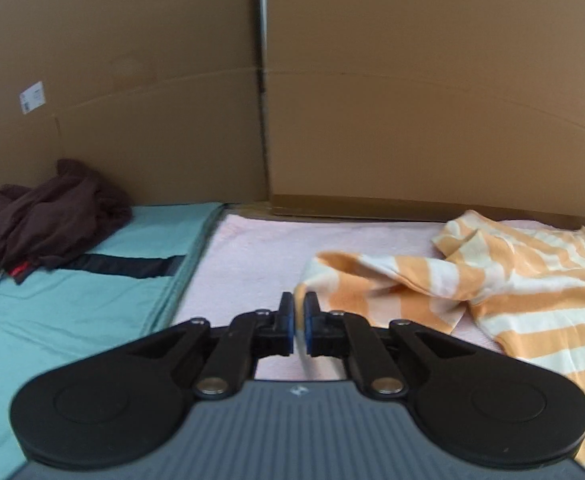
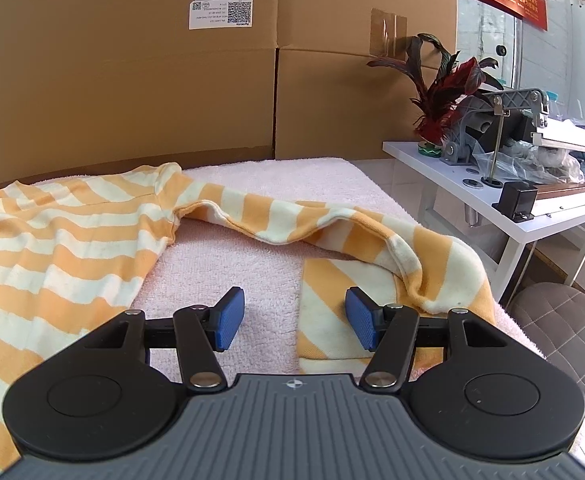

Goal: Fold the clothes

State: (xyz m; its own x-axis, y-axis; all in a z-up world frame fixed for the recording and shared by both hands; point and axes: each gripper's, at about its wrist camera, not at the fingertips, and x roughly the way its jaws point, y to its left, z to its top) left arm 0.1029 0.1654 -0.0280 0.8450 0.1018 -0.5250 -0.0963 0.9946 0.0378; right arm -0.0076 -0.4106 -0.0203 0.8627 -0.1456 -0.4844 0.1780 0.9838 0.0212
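An orange-and-cream striped shirt (image 1: 532, 300) lies crumpled on a pink towel (image 1: 252, 248). One of its sleeves (image 1: 372, 280) reaches left to my left gripper (image 1: 298, 320), which is shut on the sleeve's end; a thin strip of fabric shows between the blue pads. In the right wrist view the same shirt (image 2: 52, 248) spreads to the left, and its other sleeve (image 2: 372, 248) curves to the right. My right gripper (image 2: 294, 318) stands open just above the towel (image 2: 220, 272). The sleeve's cuff (image 2: 324, 320) lies between the fingers, near the right pad, not pinched.
A teal cloth (image 1: 72, 312) lies left of the towel with a dark brown garment (image 1: 52, 216) heaped on it. Tall cardboard boxes (image 1: 412, 100) wall off the back. To the right stand a white table (image 2: 492, 200) with a red-leaved plant (image 2: 444, 80) and a grey stool (image 2: 564, 328).
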